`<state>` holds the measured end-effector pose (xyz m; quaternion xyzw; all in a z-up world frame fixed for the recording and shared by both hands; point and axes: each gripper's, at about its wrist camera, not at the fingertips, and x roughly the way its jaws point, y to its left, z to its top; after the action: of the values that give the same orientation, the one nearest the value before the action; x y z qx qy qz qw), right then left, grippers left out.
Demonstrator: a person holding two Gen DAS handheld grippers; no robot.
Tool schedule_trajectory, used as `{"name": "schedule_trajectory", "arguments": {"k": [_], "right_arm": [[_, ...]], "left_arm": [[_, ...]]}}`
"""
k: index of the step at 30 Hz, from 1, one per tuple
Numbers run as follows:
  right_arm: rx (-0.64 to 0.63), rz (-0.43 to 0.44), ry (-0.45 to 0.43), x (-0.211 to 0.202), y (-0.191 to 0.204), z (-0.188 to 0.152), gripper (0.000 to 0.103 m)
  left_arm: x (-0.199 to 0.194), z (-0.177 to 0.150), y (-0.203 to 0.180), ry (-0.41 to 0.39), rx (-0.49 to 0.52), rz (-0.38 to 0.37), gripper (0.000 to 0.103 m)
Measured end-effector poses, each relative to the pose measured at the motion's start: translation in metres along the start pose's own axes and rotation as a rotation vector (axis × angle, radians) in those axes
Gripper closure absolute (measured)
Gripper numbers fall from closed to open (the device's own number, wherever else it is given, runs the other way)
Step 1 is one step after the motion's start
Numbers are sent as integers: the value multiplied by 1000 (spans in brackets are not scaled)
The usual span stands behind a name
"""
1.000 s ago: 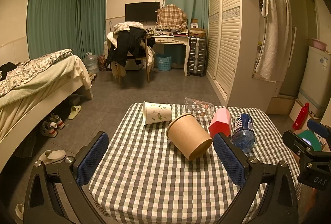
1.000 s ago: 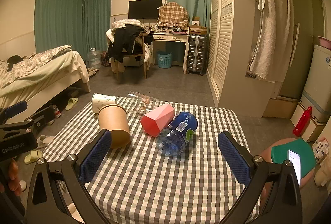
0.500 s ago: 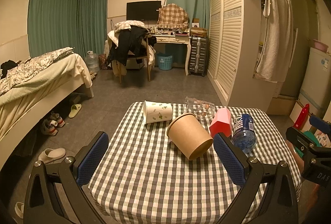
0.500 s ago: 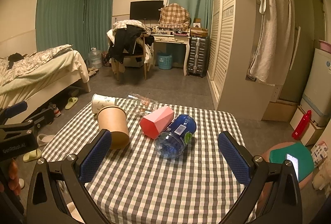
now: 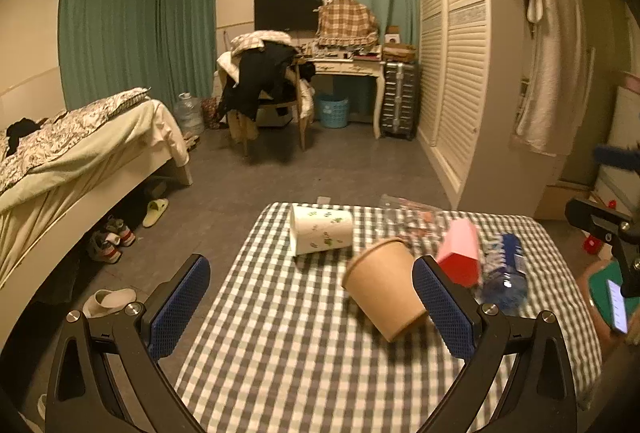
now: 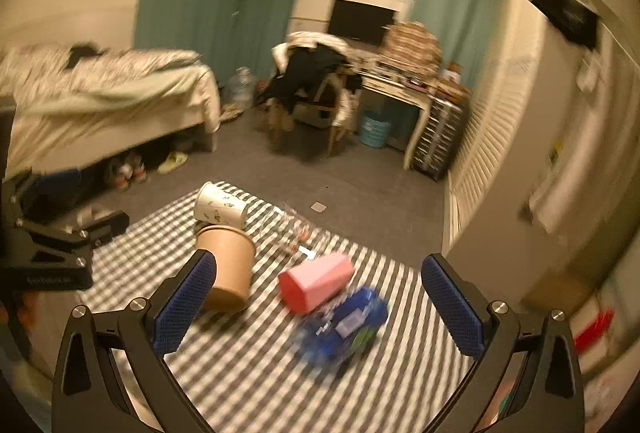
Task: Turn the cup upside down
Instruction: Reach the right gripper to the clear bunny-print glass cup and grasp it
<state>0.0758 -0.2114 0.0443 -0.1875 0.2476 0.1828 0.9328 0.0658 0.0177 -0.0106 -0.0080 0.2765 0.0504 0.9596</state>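
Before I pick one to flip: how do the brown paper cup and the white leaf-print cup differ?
The brown paper cup is plain kraft; the white leaf-print cup carries green leaves. The brown one looks wider and lies nearer the left claw, beside its right finger; the white one lies further back, near the table's far edge. Both lie tipped on their sides, and neither is held.

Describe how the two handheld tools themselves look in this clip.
Both match: the left tool and right tool have black, angular Y-shaped frames with silver screws, and two flat fingers faced with blue textured pads. No cables or sleeves show. Faint lettering on the left tool's side is unreadable.
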Motion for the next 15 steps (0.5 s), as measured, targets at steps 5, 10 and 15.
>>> {"name": "schedule_trajectory", "arguments": {"k": [5,10,15], "right_arm": [[-153,128,118,60,-5,18,0],[-240,216,241,137,-2,28,0],[-342,254,349,212,17,28,0]], "left_arm": [[35,4,9,30,-27,43,0],[70,-2,16,77,-51,86,0],[97,-11,28,117,-61,118,0]]}}
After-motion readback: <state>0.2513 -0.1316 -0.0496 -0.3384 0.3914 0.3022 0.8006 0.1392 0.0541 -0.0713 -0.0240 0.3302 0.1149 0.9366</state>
